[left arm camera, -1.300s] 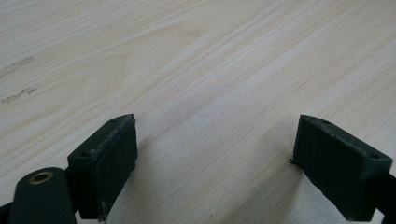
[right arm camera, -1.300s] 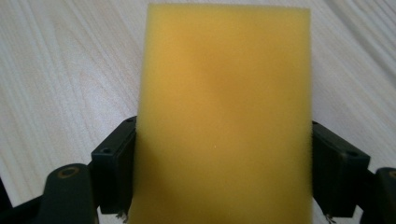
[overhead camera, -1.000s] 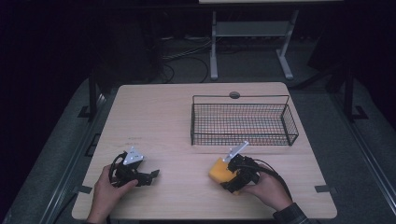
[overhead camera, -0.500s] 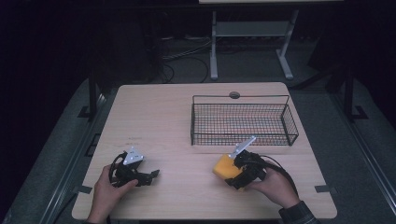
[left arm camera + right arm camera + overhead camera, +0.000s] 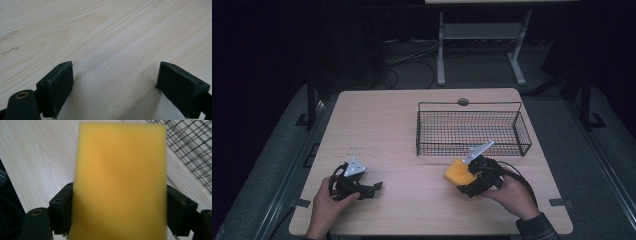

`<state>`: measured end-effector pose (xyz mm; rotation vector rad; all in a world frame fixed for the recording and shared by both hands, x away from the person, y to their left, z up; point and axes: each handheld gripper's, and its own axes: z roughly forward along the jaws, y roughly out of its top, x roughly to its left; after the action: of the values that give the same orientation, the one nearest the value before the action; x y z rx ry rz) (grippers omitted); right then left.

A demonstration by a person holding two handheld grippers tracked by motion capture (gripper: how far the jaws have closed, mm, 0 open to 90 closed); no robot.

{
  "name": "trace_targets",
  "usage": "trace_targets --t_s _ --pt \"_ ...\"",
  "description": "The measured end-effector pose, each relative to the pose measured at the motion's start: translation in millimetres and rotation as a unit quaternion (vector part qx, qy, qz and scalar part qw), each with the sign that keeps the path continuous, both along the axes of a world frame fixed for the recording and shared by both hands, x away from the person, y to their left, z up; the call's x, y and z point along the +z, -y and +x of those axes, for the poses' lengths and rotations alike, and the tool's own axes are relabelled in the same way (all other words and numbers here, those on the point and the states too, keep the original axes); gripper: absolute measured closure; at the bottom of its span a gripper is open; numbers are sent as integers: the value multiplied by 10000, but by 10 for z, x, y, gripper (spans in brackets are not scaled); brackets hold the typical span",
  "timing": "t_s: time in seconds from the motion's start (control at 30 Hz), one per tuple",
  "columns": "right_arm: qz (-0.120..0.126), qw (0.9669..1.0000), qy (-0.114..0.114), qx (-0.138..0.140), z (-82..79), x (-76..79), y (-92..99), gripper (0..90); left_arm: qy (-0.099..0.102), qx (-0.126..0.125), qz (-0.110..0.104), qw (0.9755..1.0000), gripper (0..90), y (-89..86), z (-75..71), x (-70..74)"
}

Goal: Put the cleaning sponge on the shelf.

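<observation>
The yellow sponge (image 5: pixel 120 182) sat clamped between the right gripper (image 5: pixel 468 181) jaws, its long axis running straight out along them toward ten o'clock, just short of the wire basket (image 5: pixel 472 131) — lifted slightly since before. The left gripper (image 5: pixel 373 188) rested on the table (image 5: pixel 382 125), jaws apart — unmoved.

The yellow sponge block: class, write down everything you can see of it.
The yellow rectangular foam sponge block looks soft and fine-pored, with a plain face, straight edges and no marks. It is clamped between the two black jaws of the right tool, which press on its two long sides. In the high view it sits above the light wooden table, just in front of the black wire basket.
</observation>
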<state>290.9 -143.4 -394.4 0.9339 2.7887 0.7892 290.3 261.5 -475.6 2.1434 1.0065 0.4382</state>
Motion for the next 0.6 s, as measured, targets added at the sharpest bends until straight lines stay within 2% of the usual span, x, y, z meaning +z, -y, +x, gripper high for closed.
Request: trace_targets --t_s 0.6 --pt "78 9993 245 -258 133 238 196 224 -3 11 -9 10000 129 2 -1 0"
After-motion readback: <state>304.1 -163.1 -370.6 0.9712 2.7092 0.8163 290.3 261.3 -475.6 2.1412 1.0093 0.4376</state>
